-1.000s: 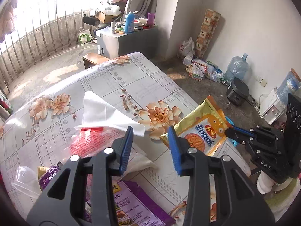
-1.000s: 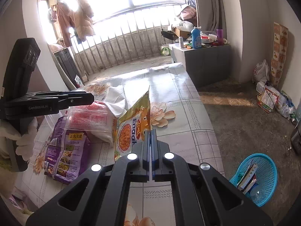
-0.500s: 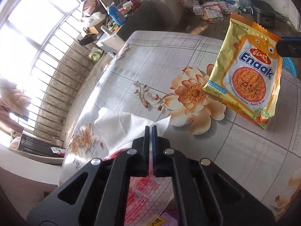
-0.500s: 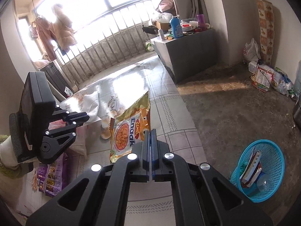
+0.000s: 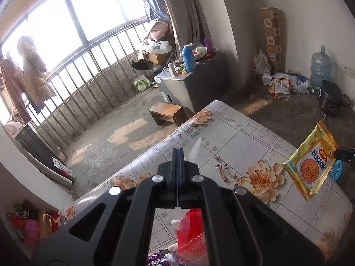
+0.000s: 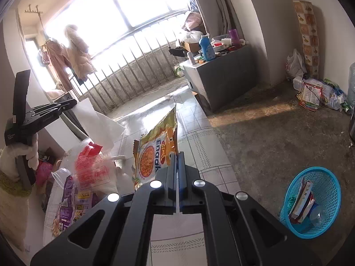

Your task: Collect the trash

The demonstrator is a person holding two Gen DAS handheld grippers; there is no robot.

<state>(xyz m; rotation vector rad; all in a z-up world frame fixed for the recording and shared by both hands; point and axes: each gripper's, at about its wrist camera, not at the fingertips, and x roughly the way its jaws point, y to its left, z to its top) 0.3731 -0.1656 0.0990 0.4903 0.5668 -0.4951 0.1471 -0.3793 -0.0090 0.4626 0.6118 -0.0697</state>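
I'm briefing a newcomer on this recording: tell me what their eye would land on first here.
The yellow Enaak noodle packet hangs pinched in the shut right gripper above the flowered tablecloth. To the left, the left gripper holds up a white tissue over a red-printed plastic bag. A blue trash basket waits on the floor at lower right.

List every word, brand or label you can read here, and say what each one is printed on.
"Enaak": yellow snack packet held in the right tongs.
"GEMEZ": small red oval above it, hard to read.
Fine print along the packet's edge: too small.
Red print on the clear bag: blurred.
Chinese characters on the purple packet: too blurred to quote.
Lettering on the side of the left tongs: too small.
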